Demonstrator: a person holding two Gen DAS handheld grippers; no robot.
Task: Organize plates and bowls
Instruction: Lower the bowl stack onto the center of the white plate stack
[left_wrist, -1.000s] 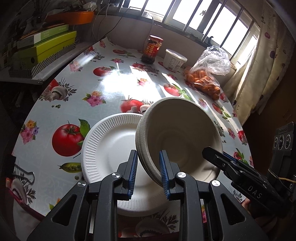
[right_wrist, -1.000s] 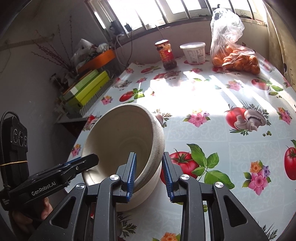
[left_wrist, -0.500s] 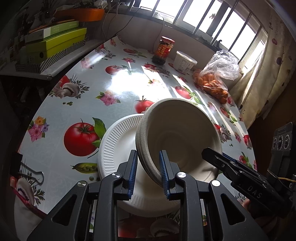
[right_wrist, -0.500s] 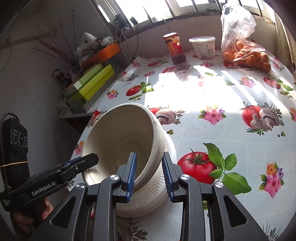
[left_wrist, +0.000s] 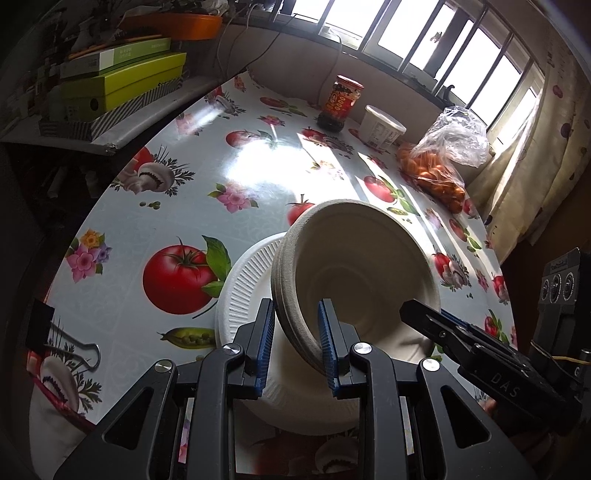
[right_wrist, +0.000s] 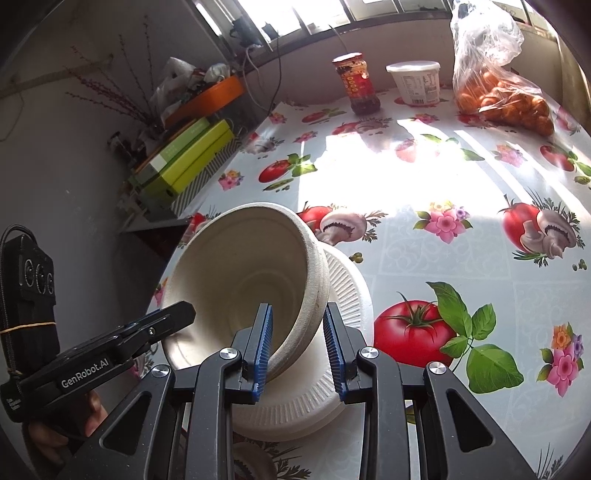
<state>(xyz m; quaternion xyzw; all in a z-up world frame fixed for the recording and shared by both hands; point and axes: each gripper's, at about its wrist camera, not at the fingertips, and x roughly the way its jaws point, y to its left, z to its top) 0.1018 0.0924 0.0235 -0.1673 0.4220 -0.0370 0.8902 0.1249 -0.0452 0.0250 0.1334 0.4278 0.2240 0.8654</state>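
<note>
One stack of beige paper bowls (left_wrist: 354, 266), pinched by left gripper (left_wrist: 295, 343) and right gripper (right_wrist: 297, 343), above one white ribbed plate (left_wrist: 243, 280); one red jar (left_wrist: 341, 101) at twelve o'clock.

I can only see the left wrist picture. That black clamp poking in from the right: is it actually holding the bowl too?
Observer: Yes. In the right wrist view, the right gripper has one blue pad inside and one outside the rim of the beige bowl, pinching it.
Operator: Is some machine carrying these clamps?
Observer: No. A person's hand holds the handle of the left gripper.
Operator: Does the plate reach past the bowl on the far side?
Observer: Yes. The ribbed rim of the white plate shows beyond the bowl there, lying on the tablecloth.
</note>
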